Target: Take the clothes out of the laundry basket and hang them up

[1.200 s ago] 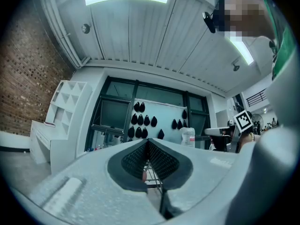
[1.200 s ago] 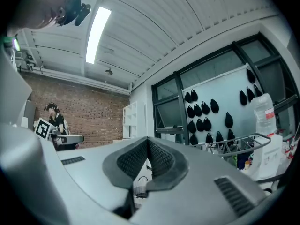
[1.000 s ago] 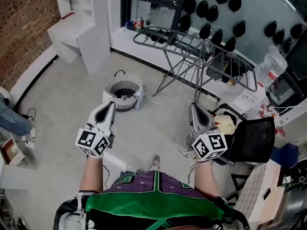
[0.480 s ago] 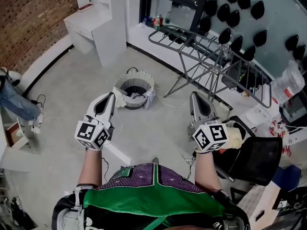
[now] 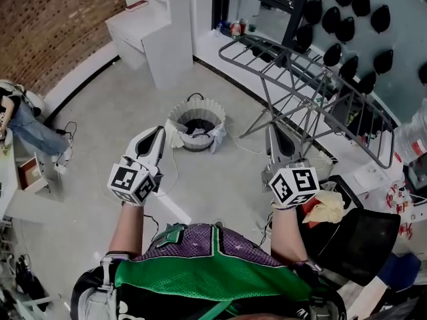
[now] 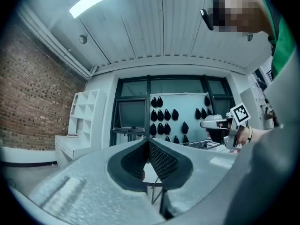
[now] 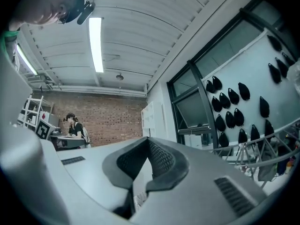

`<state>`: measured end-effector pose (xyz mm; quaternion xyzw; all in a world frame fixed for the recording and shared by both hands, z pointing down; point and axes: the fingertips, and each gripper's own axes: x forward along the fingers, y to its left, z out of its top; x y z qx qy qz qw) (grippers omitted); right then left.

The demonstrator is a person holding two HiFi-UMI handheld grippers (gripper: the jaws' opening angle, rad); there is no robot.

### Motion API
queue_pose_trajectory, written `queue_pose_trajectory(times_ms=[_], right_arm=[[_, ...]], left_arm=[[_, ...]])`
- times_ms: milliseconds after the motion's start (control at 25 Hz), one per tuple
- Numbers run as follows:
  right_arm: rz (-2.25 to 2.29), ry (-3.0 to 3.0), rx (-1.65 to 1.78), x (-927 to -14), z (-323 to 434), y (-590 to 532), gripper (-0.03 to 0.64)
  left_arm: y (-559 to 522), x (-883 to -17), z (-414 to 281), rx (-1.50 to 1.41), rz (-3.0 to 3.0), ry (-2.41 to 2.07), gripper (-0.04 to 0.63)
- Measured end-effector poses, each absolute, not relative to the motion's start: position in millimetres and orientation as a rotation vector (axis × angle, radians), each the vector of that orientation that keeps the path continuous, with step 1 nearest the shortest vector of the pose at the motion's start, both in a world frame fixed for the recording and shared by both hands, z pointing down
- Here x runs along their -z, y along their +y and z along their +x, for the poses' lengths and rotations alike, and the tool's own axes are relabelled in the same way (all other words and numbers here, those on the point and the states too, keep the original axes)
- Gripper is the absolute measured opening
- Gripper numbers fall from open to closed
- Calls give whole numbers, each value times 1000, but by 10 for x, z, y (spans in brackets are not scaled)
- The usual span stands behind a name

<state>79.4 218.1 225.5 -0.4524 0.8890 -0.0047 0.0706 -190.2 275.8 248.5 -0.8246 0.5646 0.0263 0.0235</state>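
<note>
A round white laundry basket (image 5: 179,115) stands on the grey floor ahead, with dark and light clothes (image 5: 197,132) inside it. A grey metal drying rack (image 5: 313,89) stands unfolded to its right. My left gripper (image 5: 157,133) is held level, short of the basket and a little to its left, shut with nothing in it. My right gripper (image 5: 273,132) is shut and empty too, near the rack's legs. In the left gripper view the pads (image 6: 157,159) meet; the right gripper view shows its pads (image 7: 159,158) closed as well.
A white shelf unit and low cabinet (image 5: 157,29) stand at the back left by a brick wall. A black chair (image 5: 360,235) with yellow cloth (image 5: 327,207) on it is at the right. Cables trail on the floor. A person sits at a desk far left.
The view has moved forward: basket and rack sit closer and lower in the picture. Both grippers stay shut and have advanced with me towards the basket.
</note>
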Motion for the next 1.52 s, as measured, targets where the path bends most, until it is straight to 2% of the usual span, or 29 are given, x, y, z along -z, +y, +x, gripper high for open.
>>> queue_pose_trajectory(times_ms=[280,720,1240,1280,1360,1400,1520], right_arm=[[-1291,2704,108,-2531,881,1969,0],[-1211,2752,197,-2753,663,1807,0],[-1186,2805,154,-2752,119,1263,0],[-1177,2806,144,-2728,73,1206,0],[-1170,2808,133,-2696,-7,1090,0],[-1171,2809,132,-2689,-38,1032,0],[-1171,2810,131,-2690,-124,867,0]], left_arm=[[2669,-2564,-1826,4,-2482,1811,18],[2528,-2882,-2104,98,-2440,1932,18],[1839,-2975,-2589,37,-2447,1895,20],[1771,-2965,-2613,38,-2453,1876,32],[1640,-2958,-2646,45,-2476,1831,139],[1575,-2960,-2662,50,-2484,1812,172],[1387,-3026,-2716,99,-2496,1763,217]])
